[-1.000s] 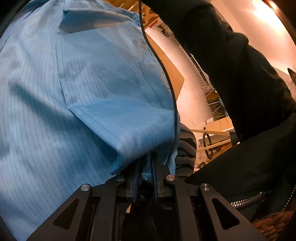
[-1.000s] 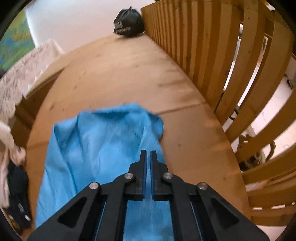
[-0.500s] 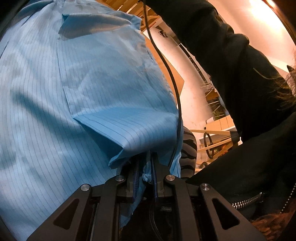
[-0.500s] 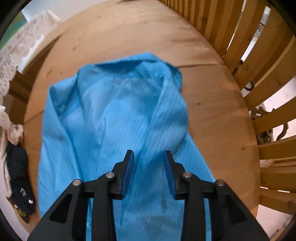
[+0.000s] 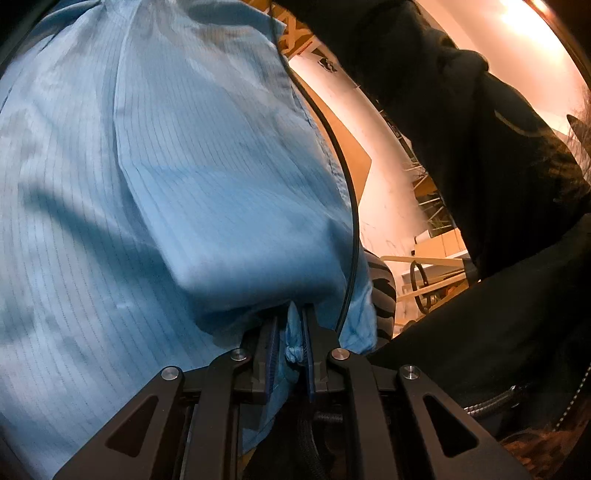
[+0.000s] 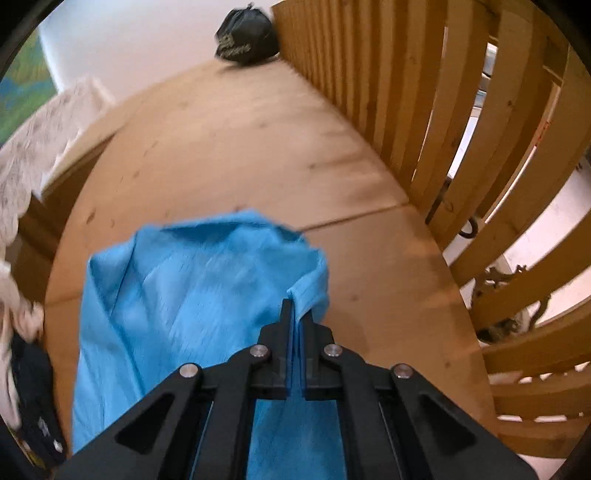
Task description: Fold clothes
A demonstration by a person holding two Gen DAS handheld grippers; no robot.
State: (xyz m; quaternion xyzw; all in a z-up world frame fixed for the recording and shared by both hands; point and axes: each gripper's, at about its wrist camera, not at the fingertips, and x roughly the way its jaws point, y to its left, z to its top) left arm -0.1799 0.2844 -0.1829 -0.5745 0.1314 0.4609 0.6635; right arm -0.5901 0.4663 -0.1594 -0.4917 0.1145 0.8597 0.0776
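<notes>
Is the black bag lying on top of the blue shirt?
No, the black bag sits far back by the wooden railing, apart from the blue shirt.

Garment point(image 6: 192, 295) on floor point(image 6: 240, 147) (railing point(image 6: 424, 92) right)

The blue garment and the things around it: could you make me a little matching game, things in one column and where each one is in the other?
Things:
1. blue garment
2. black bag
3. wooden railing
4. dark clothes

Places:
A. far end of the wooden floor, by the white wall
B. along the right side
C. spread on the floor, pinched by both grippers
D. at the left edge

Pairs: 1-C, 2-A, 3-B, 4-D
</notes>
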